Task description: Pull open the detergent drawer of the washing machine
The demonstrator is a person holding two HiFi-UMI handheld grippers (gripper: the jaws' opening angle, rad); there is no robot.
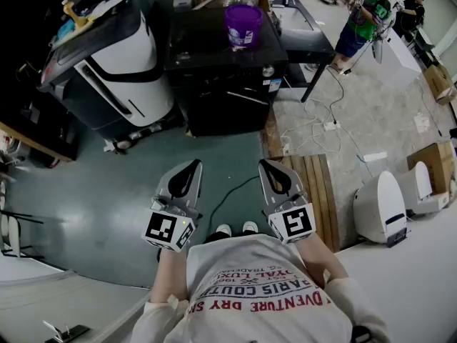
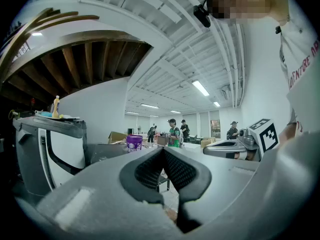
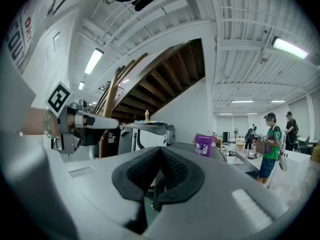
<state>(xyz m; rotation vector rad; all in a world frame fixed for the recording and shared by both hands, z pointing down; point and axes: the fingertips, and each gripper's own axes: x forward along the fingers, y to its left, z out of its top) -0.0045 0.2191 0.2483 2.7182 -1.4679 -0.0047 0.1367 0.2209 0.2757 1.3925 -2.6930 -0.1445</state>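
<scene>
The washing machine [image 1: 114,63], white with a dark grey top and band, stands at the upper left of the head view, tilted, with a yellow bottle on top. It also shows at the left of the left gripper view [image 2: 50,149] and behind the jaws in the right gripper view [image 3: 145,136]. I cannot make out its detergent drawer. My left gripper [image 1: 194,164] and right gripper [image 1: 265,164] are held level side by side over the green floor, well short of the machine. Both are shut with nothing between the pads [image 2: 150,171] [image 3: 172,171].
A black cabinet [image 1: 221,70] with a purple bucket [image 1: 243,23] on top stands straight ahead. A wooden pallet [image 1: 314,191] and cables lie on the floor to the right, beside a white device [image 1: 382,206]. People stand at the far right by a table.
</scene>
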